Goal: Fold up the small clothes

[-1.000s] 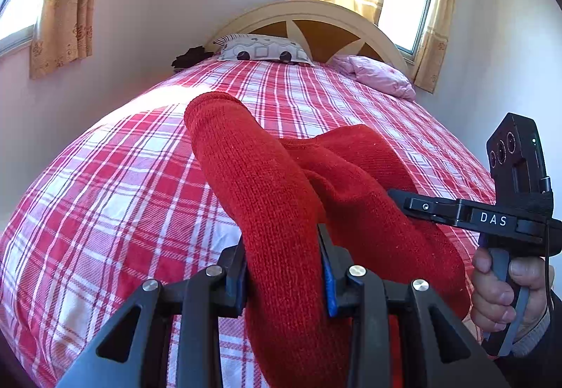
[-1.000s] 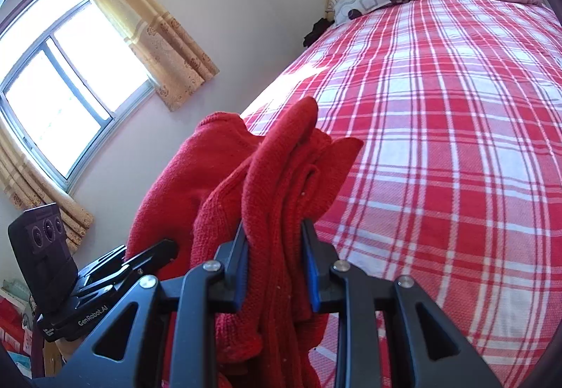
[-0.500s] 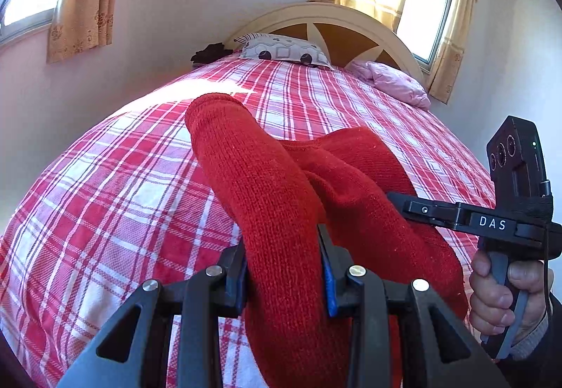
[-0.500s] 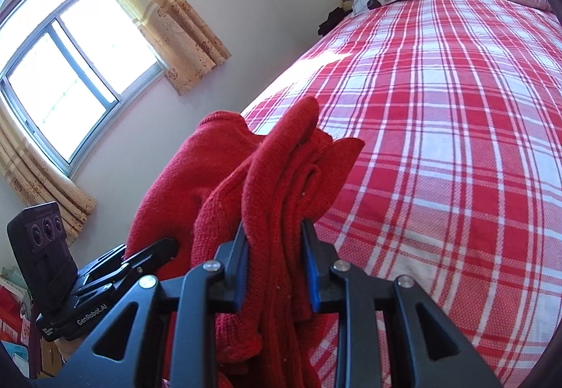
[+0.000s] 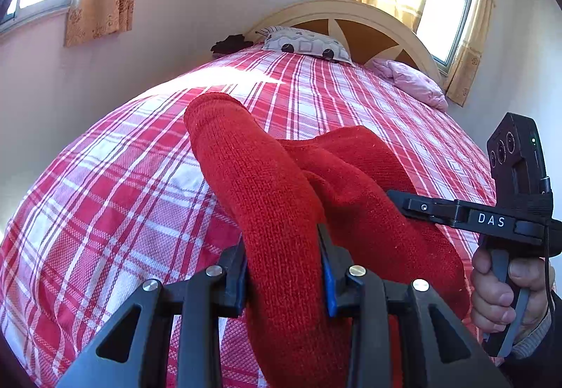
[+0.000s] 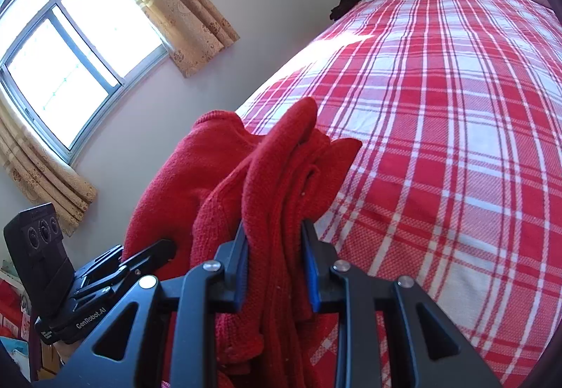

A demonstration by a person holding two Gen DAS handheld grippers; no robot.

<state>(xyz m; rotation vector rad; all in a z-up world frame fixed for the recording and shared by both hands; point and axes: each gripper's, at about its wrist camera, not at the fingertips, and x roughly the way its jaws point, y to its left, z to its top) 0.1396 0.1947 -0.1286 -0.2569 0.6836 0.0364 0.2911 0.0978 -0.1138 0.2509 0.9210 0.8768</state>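
Red knitted garment [image 5: 281,198] hangs between our two grippers, lifted above the red-and-white plaid bedspread [image 5: 116,184]. Our left gripper [image 5: 284,268] pinches a thick rolled fold of the knit between its blue-lined pads, and the fold stands up past the jaws toward the headboard. Our right gripper [image 6: 274,268] clamps a bunched stack of several layers of the same red cloth, whose top edges poke up above the pads. In the left wrist view we see the right gripper from the side at the picture's right edge, marked "DAS", with a hand [image 5: 505,293] wrapped round its handle; the garment's bulk sags between the two tools. In the right wrist view the left gripper sits low at the left, its tip against the red knit. At the head of the bed lie a grey patterned pillow [image 5: 305,44] and a pink pillow [image 5: 411,82], under a curved wooden headboard [image 5: 351,19]. Curtained windows [image 6: 73,61] light the room.
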